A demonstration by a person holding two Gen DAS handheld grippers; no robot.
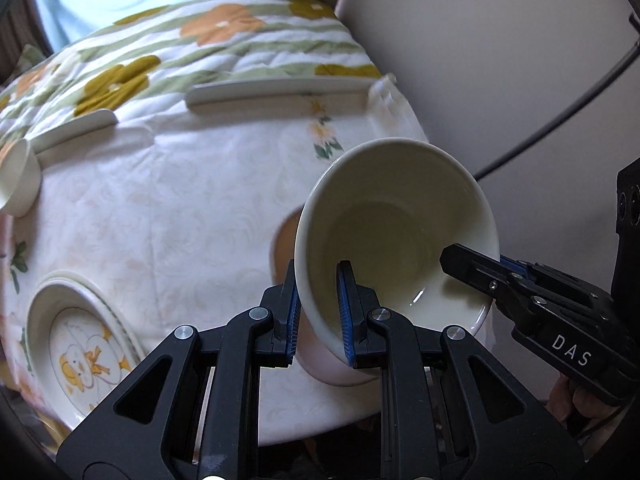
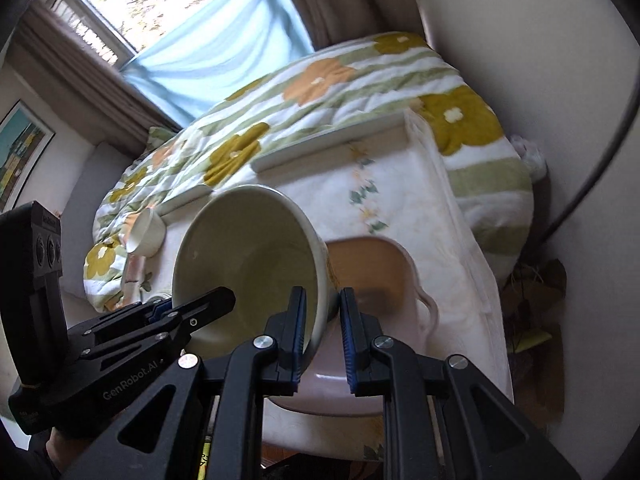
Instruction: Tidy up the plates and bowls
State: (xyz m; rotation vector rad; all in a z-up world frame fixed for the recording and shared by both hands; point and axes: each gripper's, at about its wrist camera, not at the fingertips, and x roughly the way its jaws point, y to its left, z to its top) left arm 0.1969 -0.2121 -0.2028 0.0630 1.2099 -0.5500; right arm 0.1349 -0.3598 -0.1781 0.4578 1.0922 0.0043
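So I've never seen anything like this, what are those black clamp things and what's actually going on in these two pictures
Those black clamps are hand-held grippers, one in each of a person's hands, each with a fisheye camera looking along its fingers. One picture comes from the left gripper, the other from the right gripper. Both pinch the rim of the same cream bowl, on opposite sides, holding it tilted above a pink dish. It all happens over a table with a white floral cloth. Also on it: a plate with a duck picture, a small white cup and flat white plates along the far edge.
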